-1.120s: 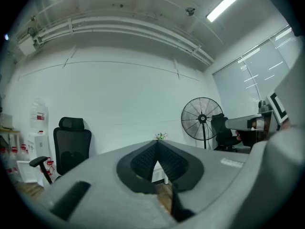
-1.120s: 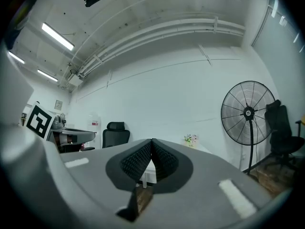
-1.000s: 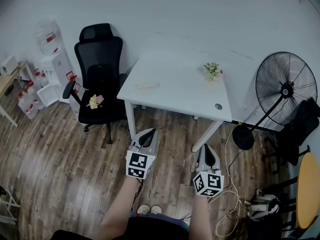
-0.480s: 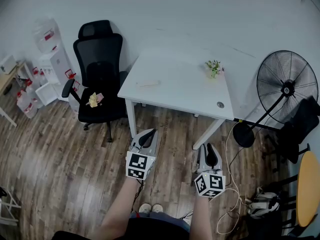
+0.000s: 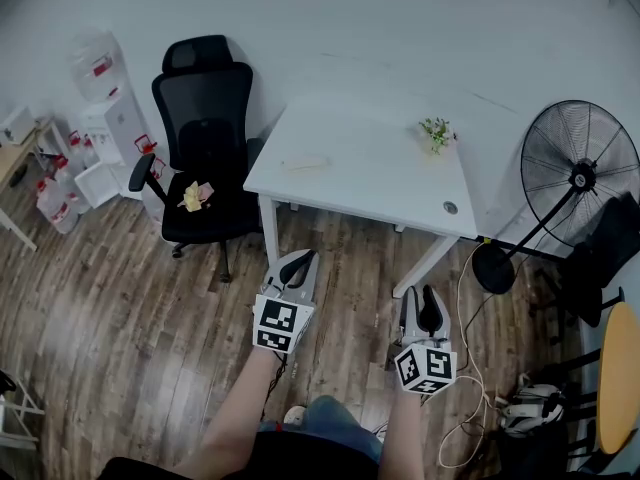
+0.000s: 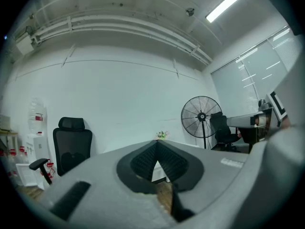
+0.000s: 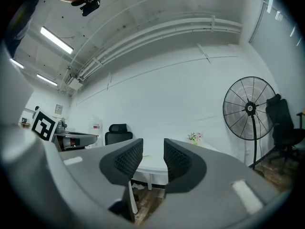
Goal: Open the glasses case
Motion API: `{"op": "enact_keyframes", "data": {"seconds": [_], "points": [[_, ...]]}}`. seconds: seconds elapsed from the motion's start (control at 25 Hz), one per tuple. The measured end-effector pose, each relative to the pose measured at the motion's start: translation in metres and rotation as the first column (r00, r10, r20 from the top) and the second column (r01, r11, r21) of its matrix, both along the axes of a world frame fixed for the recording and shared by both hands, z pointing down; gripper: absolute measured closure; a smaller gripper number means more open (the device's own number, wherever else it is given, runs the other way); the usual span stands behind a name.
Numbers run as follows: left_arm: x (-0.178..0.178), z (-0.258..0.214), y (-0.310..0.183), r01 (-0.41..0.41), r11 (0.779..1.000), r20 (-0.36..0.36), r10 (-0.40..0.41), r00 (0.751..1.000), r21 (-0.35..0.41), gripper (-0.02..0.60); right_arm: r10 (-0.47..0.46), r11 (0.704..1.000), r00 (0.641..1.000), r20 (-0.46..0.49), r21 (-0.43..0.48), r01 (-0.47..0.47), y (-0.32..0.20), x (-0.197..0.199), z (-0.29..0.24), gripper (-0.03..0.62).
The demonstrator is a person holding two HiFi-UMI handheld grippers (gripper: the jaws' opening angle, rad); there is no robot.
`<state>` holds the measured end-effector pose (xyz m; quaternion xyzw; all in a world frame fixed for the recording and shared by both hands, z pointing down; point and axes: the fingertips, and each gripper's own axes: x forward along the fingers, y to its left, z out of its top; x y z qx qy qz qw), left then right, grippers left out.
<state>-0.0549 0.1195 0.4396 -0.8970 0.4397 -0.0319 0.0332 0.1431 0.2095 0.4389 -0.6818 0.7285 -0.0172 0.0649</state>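
The glasses case (image 5: 305,164) is a pale, flat oblong lying on the left part of the white table (image 5: 370,188). Both grippers are held level over the wooden floor, short of the table's near edge and apart from the case. My left gripper (image 5: 297,260) points toward the table's left leg; in the left gripper view its jaws (image 6: 156,145) meet at the tips with nothing between them. My right gripper (image 5: 428,300) hovers near the table's right leg. In the right gripper view its jaws (image 7: 153,152) are opening, with a clear gap and nothing between the pads.
A small potted plant (image 5: 434,133) stands at the table's far right. A black office chair (image 5: 205,133) sits left of the table, a floor fan (image 5: 578,168) to its right. White cables (image 5: 465,408) lie on the floor by my right side. Water jugs (image 5: 60,203) stand far left.
The right gripper's jaws have gone from shut to parted. The left gripper has edged a little toward the table. The case has not moved.
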Motion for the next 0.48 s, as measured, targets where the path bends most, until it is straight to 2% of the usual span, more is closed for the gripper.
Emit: {"op": "enact_keyframes", "data": {"seconds": [0.24, 0.48], "points": [[-0.005, -0.007, -0.019, 0.013, 1.0, -0.005, -0.012, 1.0, 0.019, 0.574, -0.004, 1.0, 1.0, 0.008, 0.011, 0.004, -0.018, 0.002, -0.001, 0.466], [-0.003, -0.003, -0.056, 0.038, 0.999, 0.007, -0.038, 0.999, 0.026, 0.574, -0.035, 0.999, 0.999, 0.012, 0.021, 0.035, -0.066, 0.006, 0.0, 0.465]]}}
